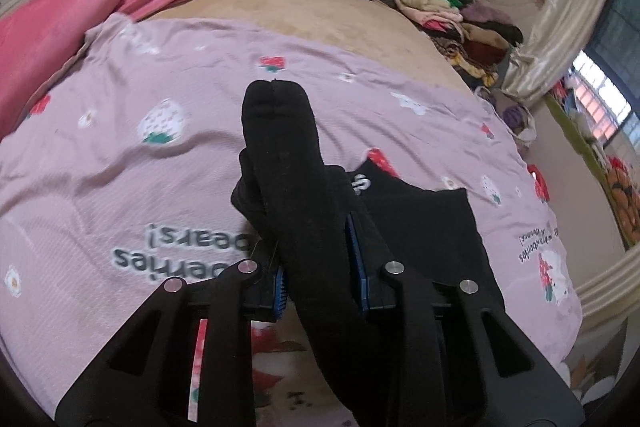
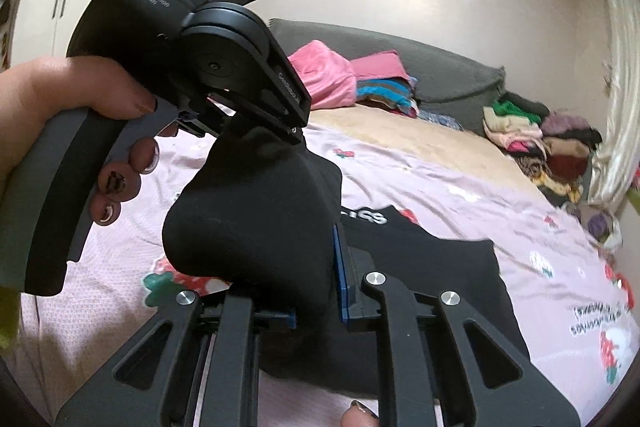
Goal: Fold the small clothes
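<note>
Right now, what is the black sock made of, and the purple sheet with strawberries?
The black sock looks like soft knit fabric, matte and stretchy: it sags limply between the grippers. The purple sheet looks like thin woven cloth, probably cotton, with a fine dimpled texture, small wrinkles and printed pictures.

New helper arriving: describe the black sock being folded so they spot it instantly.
Start at the lilac strawberry-print bedsheet. Above it, the left gripper and right gripper hold one black sock. The other black sock lies flat with white lettering.

Black sock (image 1: pixel 280 155) aloft, gripped at both ends.
</note>
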`<act>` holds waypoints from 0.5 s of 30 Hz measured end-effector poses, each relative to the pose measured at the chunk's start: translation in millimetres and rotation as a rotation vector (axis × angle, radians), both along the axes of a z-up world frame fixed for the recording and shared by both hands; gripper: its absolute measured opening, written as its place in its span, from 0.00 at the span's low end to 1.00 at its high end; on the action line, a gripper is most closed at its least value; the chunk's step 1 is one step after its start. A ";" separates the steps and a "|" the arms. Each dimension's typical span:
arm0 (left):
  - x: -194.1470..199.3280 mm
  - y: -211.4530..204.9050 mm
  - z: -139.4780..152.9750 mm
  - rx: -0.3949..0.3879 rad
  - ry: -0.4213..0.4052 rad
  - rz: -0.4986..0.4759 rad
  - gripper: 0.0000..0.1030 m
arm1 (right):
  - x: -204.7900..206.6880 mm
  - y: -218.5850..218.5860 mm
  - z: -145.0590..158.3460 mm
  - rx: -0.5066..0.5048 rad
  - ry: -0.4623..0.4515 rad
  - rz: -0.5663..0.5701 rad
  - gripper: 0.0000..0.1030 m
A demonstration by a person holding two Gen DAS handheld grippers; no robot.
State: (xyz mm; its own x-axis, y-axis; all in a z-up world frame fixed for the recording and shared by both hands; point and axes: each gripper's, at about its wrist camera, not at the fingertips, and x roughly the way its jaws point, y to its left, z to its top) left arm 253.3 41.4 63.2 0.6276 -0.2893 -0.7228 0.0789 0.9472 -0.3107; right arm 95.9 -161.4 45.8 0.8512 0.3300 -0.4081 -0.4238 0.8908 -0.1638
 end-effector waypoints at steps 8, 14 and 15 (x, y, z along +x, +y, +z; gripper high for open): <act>12.0 -51.5 -3.2 0.030 0.016 -0.063 0.17 | 7.3 -47.8 -4.5 0.070 0.055 -0.079 0.12; 21.3 -86.0 -13.3 0.062 0.037 -0.104 0.17 | 19.9 -75.4 -20.1 0.108 0.120 -0.125 0.12; 24.9 -92.5 -17.4 0.074 0.047 -0.111 0.17 | 21.3 -79.8 -23.4 0.126 0.144 -0.133 0.12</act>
State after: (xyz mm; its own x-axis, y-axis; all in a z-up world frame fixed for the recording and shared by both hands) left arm 278.3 -51.2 45.8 0.5594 -0.2998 -0.7728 0.1710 0.9540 -0.2463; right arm 117.2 -241.2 22.4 0.8265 0.2753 -0.4910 -0.3127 0.9498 0.0063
